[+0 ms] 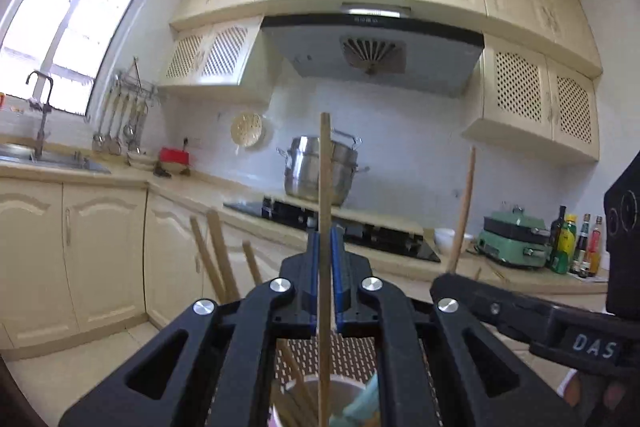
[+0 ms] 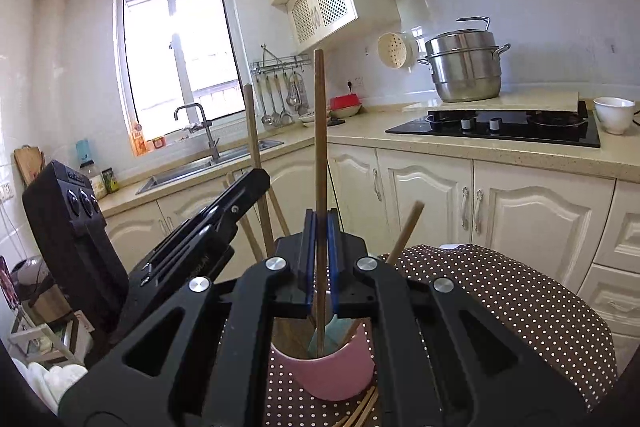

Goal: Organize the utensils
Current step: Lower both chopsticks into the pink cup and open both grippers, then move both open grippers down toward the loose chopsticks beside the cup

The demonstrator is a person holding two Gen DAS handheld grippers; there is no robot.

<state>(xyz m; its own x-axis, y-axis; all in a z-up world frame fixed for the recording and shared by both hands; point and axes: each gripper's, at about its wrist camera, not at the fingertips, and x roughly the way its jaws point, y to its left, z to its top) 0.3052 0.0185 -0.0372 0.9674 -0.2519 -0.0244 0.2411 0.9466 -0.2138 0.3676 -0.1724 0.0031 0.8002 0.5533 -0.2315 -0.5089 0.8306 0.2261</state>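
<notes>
My left gripper (image 1: 325,247) is shut on an upright wooden chopstick (image 1: 325,167) whose lower end reaches into a pink cup (image 1: 344,385) below. My right gripper (image 2: 321,227) is shut on another upright wooden chopstick (image 2: 319,131) with its lower end in the same pink cup (image 2: 332,373). The cup stands on a brown polka-dot cloth (image 2: 500,307) and holds several more chopsticks and a pale teal utensil (image 2: 332,337). The right gripper also shows in the left wrist view (image 1: 456,283), and the left gripper shows in the right wrist view (image 2: 256,183).
Loose chopsticks (image 2: 362,411) lie on the cloth beside the cup. Behind are cream cabinets, a black hob (image 2: 500,127) with a steel steamer pot (image 2: 464,67), a white bowl (image 2: 614,113), a sink (image 2: 208,167) and a green cooker (image 1: 514,239).
</notes>
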